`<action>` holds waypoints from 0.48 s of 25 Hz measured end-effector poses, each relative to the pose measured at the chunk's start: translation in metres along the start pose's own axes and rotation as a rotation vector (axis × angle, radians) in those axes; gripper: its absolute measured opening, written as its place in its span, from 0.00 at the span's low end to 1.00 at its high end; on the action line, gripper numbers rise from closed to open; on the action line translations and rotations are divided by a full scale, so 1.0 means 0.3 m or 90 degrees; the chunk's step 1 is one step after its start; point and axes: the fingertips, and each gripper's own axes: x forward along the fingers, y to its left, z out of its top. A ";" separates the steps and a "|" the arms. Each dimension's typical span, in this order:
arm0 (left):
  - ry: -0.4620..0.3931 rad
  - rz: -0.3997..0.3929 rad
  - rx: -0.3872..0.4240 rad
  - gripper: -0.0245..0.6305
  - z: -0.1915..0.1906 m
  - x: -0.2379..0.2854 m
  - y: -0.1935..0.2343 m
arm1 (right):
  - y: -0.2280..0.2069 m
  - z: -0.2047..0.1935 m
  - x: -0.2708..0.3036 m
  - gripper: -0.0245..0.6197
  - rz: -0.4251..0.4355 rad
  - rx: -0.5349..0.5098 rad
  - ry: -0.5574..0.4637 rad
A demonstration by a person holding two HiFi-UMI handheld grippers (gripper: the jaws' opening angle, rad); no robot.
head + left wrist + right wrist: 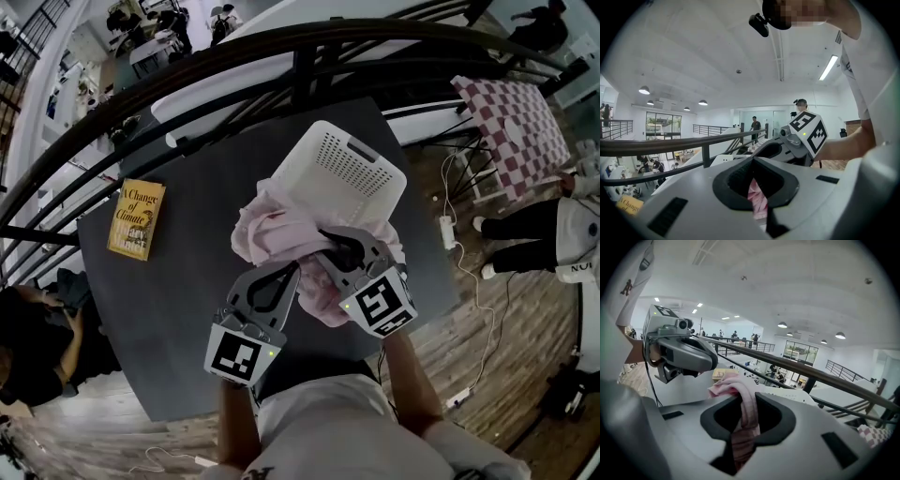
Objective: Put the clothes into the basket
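With left gripper (292, 274) and right gripper (330, 258) fingers both pinched shut on the pink cloth (272, 230) at the near side of the white basket (342, 173), could spill onto the counter (187, 309) or tip the basket if let go early.

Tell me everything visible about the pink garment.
The pink garment is a pale, soft-looking fabric, faintly patterned, crumpled into a loose bundle. The left tool and the right tool each pinch a fold of it between their jaws, holding it over the dark table. In the head view it overlaps the near edge of the white perforated basket; whether it touches the basket is unclear.
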 end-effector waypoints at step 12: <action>0.013 0.011 -0.021 0.04 -0.051 0.005 0.035 | 0.038 -0.061 0.104 0.16 0.025 -0.061 0.126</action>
